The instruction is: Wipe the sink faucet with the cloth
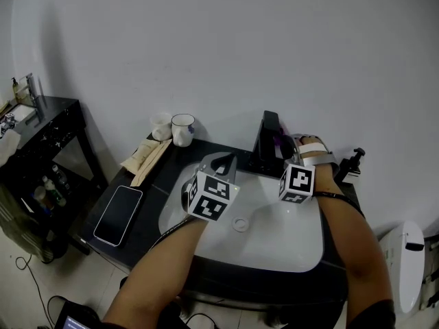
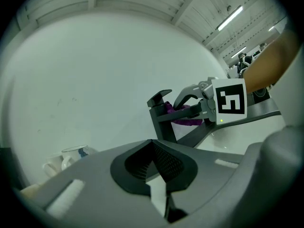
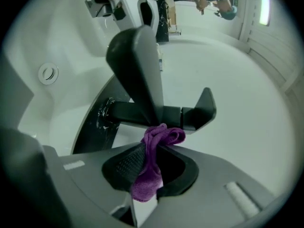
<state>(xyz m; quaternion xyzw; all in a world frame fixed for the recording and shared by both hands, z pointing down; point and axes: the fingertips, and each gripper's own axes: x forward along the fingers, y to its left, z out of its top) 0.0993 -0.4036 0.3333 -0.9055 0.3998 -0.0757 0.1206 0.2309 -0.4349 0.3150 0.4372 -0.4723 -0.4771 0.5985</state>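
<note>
A black faucet point(image 1: 267, 139) stands at the back rim of the white sink point(image 1: 274, 245). My right gripper point(image 1: 282, 148) is shut on a purple cloth point(image 3: 149, 167). In the right gripper view the cloth's top fold touches the faucet point(image 3: 142, 80) where handle and spout meet. My left gripper point(image 1: 223, 164) hovers over the basin, left of the faucet, shut with nothing in it. The left gripper view has the faucet point(image 2: 164, 113), the cloth point(image 2: 183, 115) and the right gripper point(image 2: 209, 103) ahead to the right.
The drain point(image 1: 240, 223) sits in the middle of the basin. On the black counter to the left lie a phone point(image 1: 118, 214), a wrapped wooden bundle point(image 1: 145, 157) and two mugs point(image 1: 182, 129). A pump bottle point(image 1: 353, 163) stands at the right. A black side table point(image 1: 48, 125) is at the far left.
</note>
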